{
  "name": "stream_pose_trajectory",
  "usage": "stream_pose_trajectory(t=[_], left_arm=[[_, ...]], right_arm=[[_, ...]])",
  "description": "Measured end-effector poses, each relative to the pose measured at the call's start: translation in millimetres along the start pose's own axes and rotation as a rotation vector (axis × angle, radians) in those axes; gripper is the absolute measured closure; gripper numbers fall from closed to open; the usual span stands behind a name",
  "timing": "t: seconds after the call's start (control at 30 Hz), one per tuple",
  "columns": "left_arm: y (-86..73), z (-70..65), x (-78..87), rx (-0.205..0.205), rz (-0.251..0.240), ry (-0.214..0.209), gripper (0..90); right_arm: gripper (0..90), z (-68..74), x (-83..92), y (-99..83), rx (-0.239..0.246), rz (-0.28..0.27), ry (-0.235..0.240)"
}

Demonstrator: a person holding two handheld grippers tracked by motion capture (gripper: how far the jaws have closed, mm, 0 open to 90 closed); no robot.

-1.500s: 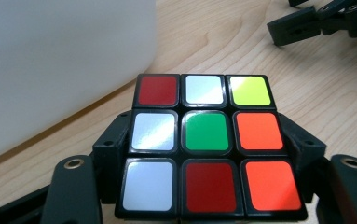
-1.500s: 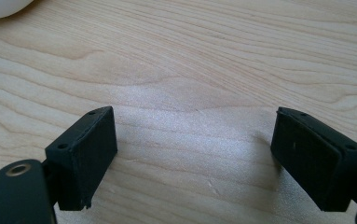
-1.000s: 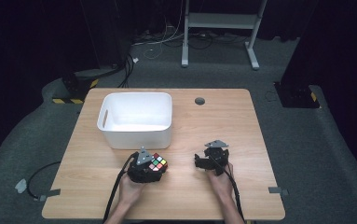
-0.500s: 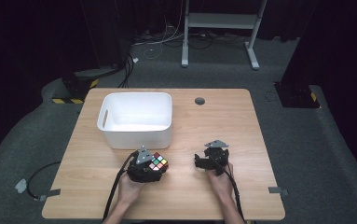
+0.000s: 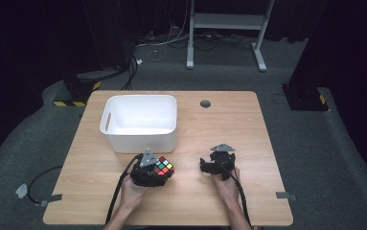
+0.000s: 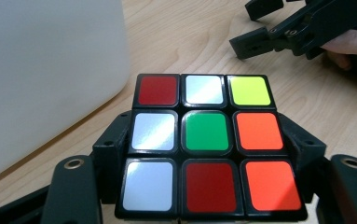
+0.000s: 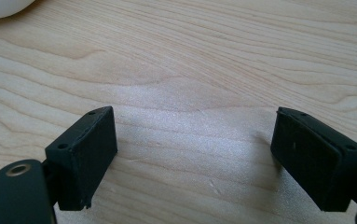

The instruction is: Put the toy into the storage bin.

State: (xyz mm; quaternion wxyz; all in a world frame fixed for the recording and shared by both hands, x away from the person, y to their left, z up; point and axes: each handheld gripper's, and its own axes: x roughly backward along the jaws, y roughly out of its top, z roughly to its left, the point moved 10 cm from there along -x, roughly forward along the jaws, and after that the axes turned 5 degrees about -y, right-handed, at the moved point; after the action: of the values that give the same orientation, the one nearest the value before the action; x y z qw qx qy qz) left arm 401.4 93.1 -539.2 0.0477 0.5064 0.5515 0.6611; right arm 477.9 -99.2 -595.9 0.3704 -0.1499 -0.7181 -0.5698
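From the high view, the left gripper sits low on the desk with the puzzle cube clamped in its jaws, just in front of the white bin. The right gripper rests well apart to the right, holding nothing.

In the left gripper view, the puzzle cube is pinched on its two opposite side faces, its mixed-colour top face up, with the white bin close alongside. It looks rigid and light, but its glossy stickers may slip and its layers could twist (so a flat, centred squeeze across the middle layer seems safest).

In the right gripper view, the jaws stand wide apart over bare desk.

Against the earlier frames, nothing has shifted: cube, bin and both hands sit where they were.
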Motion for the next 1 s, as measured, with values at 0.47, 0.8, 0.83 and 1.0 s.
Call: stream_pose_trajectory(t=[0.47,0.8,0.83,1.0], left_arm=[[6.0,-2.7,9.8,-0.004,-0.006,-0.027,33.5],[15.3,-4.9,17.2,-0.009,-0.019,-0.052,33.5],[16.0,-5.2,18.3,-0.014,-0.017,-0.059,33.5],[18.4,-5.2,22.2,-0.015,-0.016,-0.066,33.5]], right_arm=[[14.3,-0.1,0.1,-0.1,0.000,0.001,-0.001],[14.3,-0.2,-0.1,0.1,0.002,-0.002,-0.001],[14.3,-0.1,0.0,0.0,0.001,-0.001,0.000],[14.3,-0.1,-0.1,0.1,0.001,-0.001,-0.001]])
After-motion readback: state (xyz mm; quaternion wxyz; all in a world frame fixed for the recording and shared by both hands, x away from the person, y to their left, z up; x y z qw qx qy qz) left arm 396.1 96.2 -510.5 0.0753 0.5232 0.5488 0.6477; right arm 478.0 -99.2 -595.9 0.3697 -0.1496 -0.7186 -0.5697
